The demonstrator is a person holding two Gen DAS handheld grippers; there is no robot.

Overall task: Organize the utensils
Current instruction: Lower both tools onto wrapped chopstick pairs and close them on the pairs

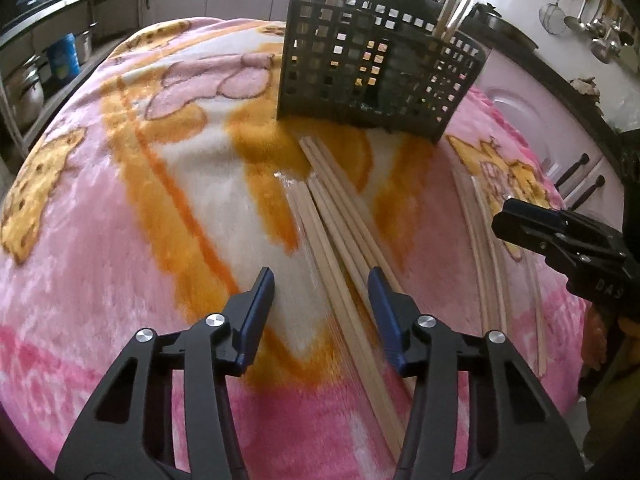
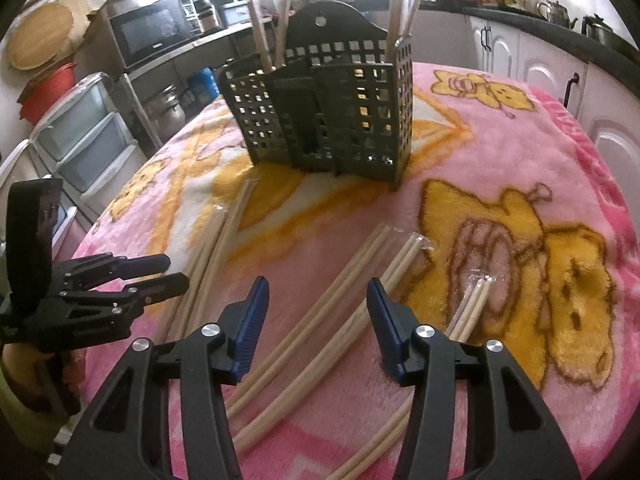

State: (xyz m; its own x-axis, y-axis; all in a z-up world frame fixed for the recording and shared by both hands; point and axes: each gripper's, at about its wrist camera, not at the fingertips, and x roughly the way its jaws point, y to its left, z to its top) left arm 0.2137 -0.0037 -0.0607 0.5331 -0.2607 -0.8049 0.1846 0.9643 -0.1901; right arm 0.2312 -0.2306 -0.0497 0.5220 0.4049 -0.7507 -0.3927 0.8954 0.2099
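Observation:
A black perforated utensil caddy [image 1: 376, 68] stands on a pink and orange blanket [image 1: 120, 200], with a few chopsticks upright in it. It also shows in the right wrist view [image 2: 324, 112]. Several wooden chopsticks [image 1: 340, 236] lie on the blanket in front of it. My left gripper [image 1: 320, 280] is open and empty, just above their near ends. My right gripper [image 2: 318, 288] is open and empty over another group of pale chopsticks [image 2: 320, 320]. More chopsticks in clear wrap [image 2: 472, 304] lie to its right. The right gripper also shows in the left wrist view [image 1: 516, 220].
The left gripper shows in the right wrist view [image 2: 168, 272], near a bundle of chopsticks [image 2: 216, 248]. Kitchen cabinets [image 2: 520, 56], a microwave [image 2: 152, 32] and plastic drawers [image 2: 88, 136] surround the table. Ladles hang on the wall [image 1: 592, 20].

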